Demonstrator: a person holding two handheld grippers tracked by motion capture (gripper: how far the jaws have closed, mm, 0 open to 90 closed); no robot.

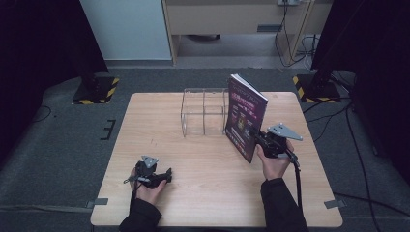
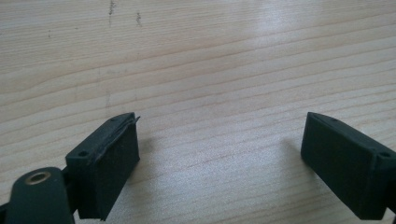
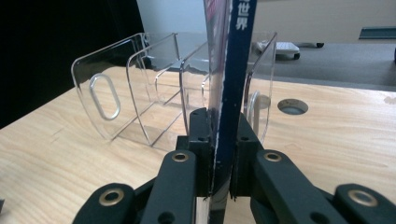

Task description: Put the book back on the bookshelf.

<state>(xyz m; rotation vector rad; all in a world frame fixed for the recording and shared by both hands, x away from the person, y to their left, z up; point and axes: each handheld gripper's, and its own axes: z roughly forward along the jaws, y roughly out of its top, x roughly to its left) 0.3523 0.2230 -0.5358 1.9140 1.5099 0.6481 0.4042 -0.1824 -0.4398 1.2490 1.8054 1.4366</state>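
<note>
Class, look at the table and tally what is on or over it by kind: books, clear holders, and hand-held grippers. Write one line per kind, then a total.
Books: 1, the purple-covered book held upright
Clear holders: 1, the clear divided rack
Grippers: 2, the left gripper and the right gripper
Total: 4

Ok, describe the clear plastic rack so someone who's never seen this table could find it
Look at the far middle of the wooden table. The clear rack stands there, just left of the purple book that the right gripper holds upright. It alone is see-through, split by dividers into slots.
</note>
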